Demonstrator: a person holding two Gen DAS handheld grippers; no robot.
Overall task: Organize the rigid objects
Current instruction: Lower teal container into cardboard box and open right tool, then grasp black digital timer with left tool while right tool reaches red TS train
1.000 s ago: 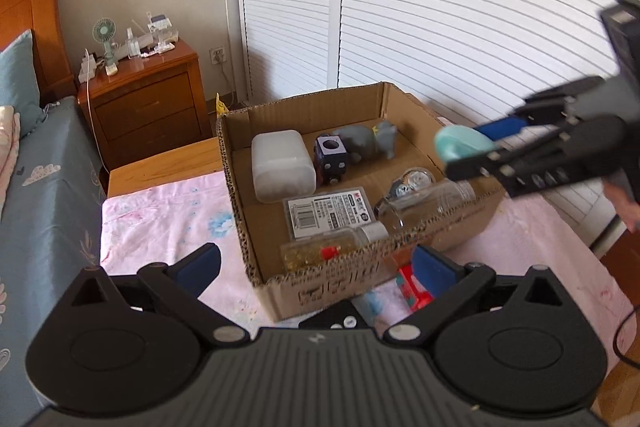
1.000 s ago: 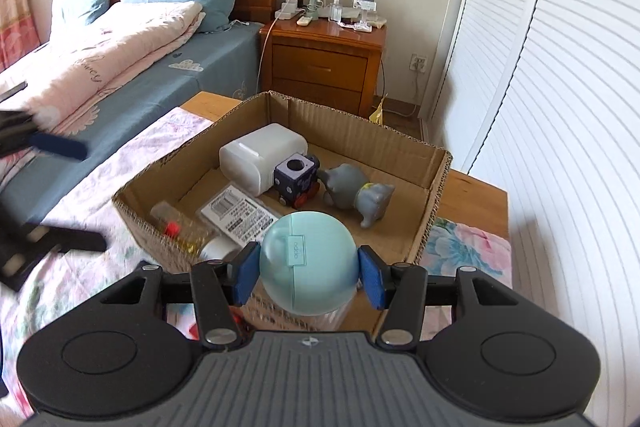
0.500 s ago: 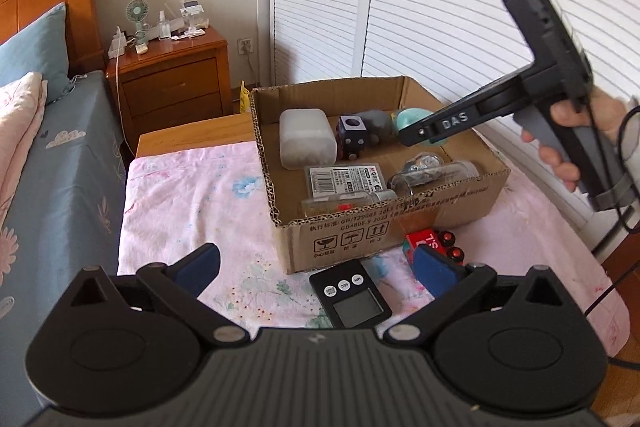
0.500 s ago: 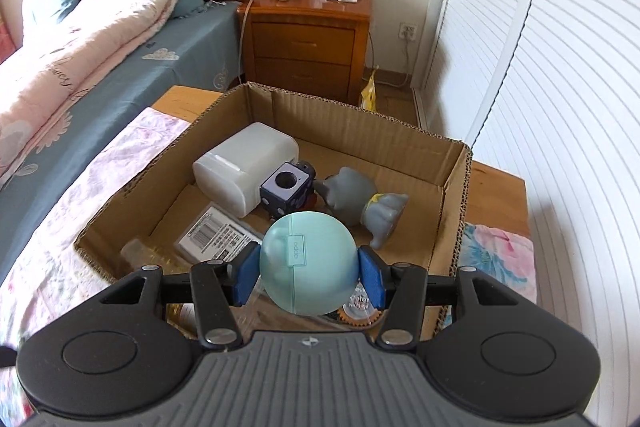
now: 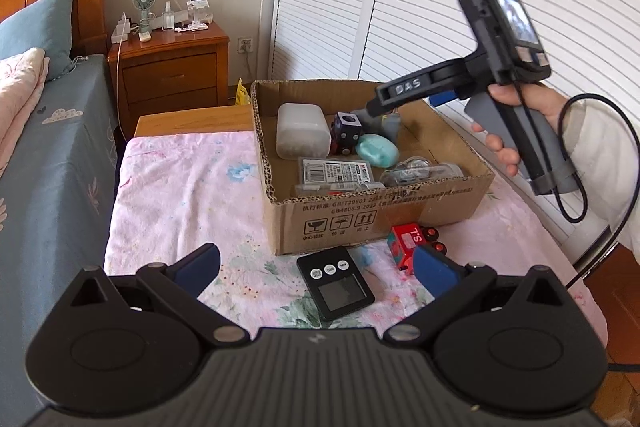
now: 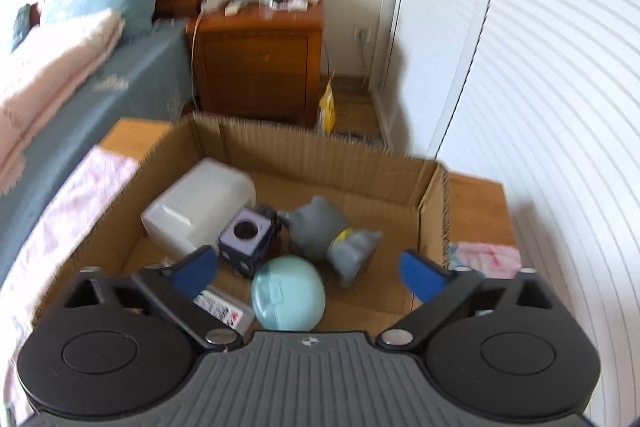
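Inside carton (image 6: 320, 151) – mint ball (image 6: 287, 298), right claw (image 6: 308, 273) opening

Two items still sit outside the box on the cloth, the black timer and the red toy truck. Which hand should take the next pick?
Left. The left gripper is open just above the black timer and red toy truck. The right gripper, jaws opening, is over the cardboard box above the teal case.

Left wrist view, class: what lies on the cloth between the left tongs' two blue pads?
A black timer lies there on the floral cloth, nearer the right pad; the left tongs hold nothing.
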